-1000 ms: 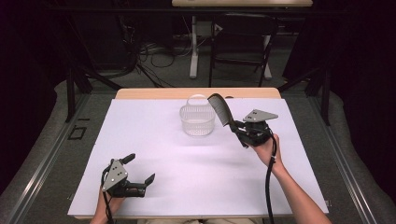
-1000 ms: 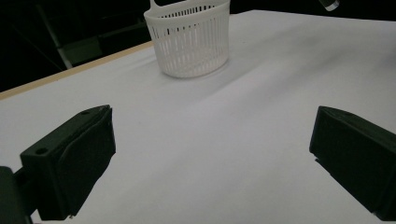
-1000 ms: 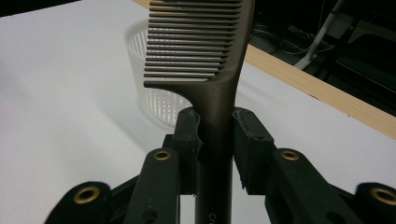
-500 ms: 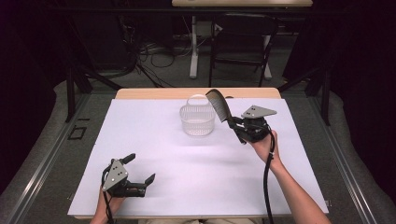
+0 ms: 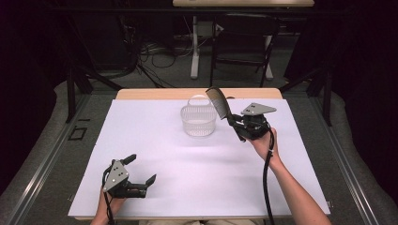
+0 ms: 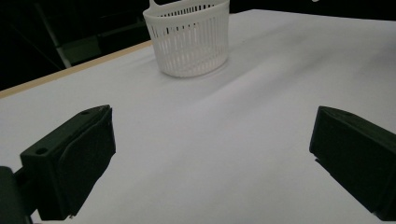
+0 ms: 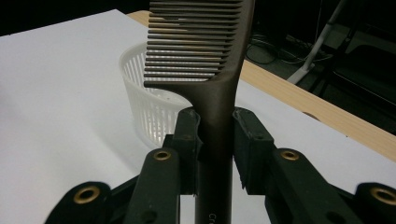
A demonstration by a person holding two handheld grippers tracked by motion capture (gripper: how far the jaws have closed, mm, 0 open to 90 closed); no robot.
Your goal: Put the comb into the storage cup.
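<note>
Shifted slightly leftward toward the white basket since a second ago: right gripper with the dark comb, its toothed end now just beside the basket's rim. Comb handle pinched between both fingers, teeth rising above them, basket behind and below in the right gripper view. Right hand raised off the bench, forearm slanting in from the lower right. Left gripper low at the near left, unmoved, fingers wide apart with nothing between, well apart from the basket.
</note>
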